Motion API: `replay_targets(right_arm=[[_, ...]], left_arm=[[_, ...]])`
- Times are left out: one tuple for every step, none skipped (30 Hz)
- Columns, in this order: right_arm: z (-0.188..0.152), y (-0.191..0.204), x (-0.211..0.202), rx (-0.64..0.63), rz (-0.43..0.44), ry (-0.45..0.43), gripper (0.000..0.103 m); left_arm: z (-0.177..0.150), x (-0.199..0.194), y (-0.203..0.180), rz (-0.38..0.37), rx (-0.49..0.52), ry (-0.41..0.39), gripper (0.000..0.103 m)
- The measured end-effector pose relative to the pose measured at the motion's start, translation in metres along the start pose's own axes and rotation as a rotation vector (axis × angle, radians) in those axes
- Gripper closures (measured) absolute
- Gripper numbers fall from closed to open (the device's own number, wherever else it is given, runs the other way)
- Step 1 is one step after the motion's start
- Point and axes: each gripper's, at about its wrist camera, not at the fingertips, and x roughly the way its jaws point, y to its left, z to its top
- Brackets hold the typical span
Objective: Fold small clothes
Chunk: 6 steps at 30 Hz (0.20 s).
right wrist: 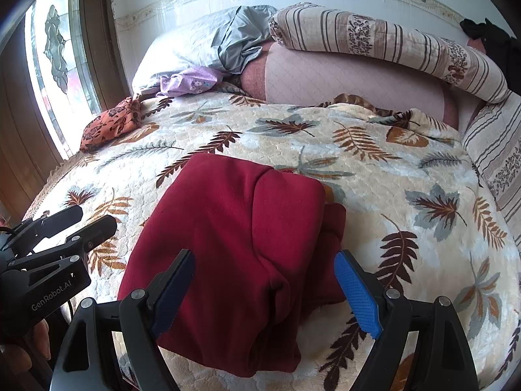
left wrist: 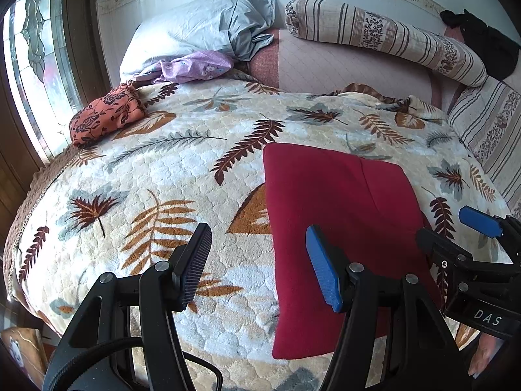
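A folded dark red garment [left wrist: 342, 228] [right wrist: 247, 244] lies flat on the leaf-patterned blanket [left wrist: 182, 169] [right wrist: 407, 169]. In the left wrist view my left gripper [left wrist: 259, 234] hovers open over the blanket by the garment's left edge, its blue pad just above the cloth. That gripper [right wrist: 97, 216] also shows at the left edge of the right wrist view. My right gripper [right wrist: 264, 257] hangs open above the near end of the garment, pads clear of the fabric. In the left wrist view the right gripper [left wrist: 456, 228] sits at the garment's right side.
An orange floral garment [left wrist: 104, 117] [right wrist: 110, 123] and a purple one [left wrist: 195, 65] lie at the far left by the window. A grey pillow [left wrist: 195, 29] and a striped rolled quilt [left wrist: 390, 36] line the wall. The bed edge drops off at the left.
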Motion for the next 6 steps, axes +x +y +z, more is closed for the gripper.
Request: replay_targets(right_arm=[[0.0003, 0.0004, -0.0003, -0.001, 0.000, 0.000, 0.018], [-0.0004, 0.0003, 0.0003, -0.001, 0.001, 0.002, 0.018], [-0.0009, 0.0002, 0.0007, -0.002, 0.001, 0.003, 0.018], [-0.0014, 0.0003, 0.0015, -0.003, 0.000, 0.004, 0.018], [-0.0014, 0.0003, 0.0015, -0.002, 0.000, 0.004, 0.018], [-0.0015, 0.0000, 0.0016, -0.001, 0.001, 0.004, 0.018]], left_arm=[[0.0000, 0.0001, -0.0001, 0.001, -0.001, -0.002, 0.042], [0.0001, 0.0003, 0.0001, -0.001, -0.004, -0.003, 0.042], [-0.0001, 0.0008, 0.0005, -0.006, -0.009, -0.004, 0.042], [-0.0001, 0.0013, 0.0014, -0.011, -0.014, -0.004, 0.042], [0.0002, 0.0019, 0.0021, -0.013, -0.019, -0.004, 0.042], [0.0004, 0.0024, 0.0028, -0.012, -0.022, -0.002, 0.042]])
